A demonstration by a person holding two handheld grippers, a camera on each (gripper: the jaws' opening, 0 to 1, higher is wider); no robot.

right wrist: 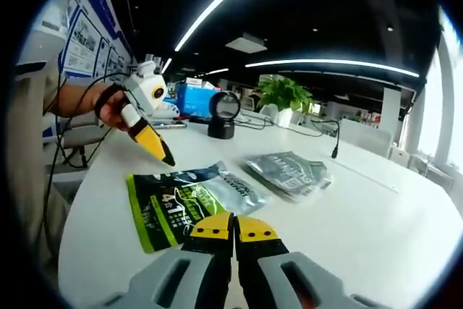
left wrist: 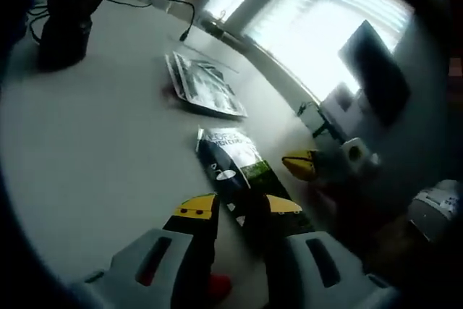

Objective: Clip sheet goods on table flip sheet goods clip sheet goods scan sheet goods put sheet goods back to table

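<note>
Sheet goods are two flat printed pouches lying on the white tabletop, and the nearer one, the green and dark pouch (right wrist: 189,202), is the one being worked on. In the right gripper view the right gripper (right wrist: 234,231) has its yellow-tipped jaws pressed together at the pouch's near edge; whether a sliver of the edge is caught between them I cannot tell. In the left gripper view the left gripper (left wrist: 237,208) has its jaws spread, one on each side of the same pouch's (left wrist: 235,171) near end, not yet closed on it, and the other gripper's yellow tip shows just beside the pouch. The pouch lies flat, toward the tabletop edge nearest the person. Farther along the tabletop, well apart from the first, lies the second silver-grey pouch (right wrist: 289,171), also flat and untouched by either gripper. Beyond both, near the far edge, stands a black scanner (right wrist: 223,114) on its stand, with a black cable (right wrist: 327,135) trailing across the surface and a potted plant (right wrist: 282,97) behind. Judging from this layout, the task is at its opening: the first clip is only being set up, and the flip, the second clip, the scan and the return to the tabletop all appear to be still ahead.
</note>
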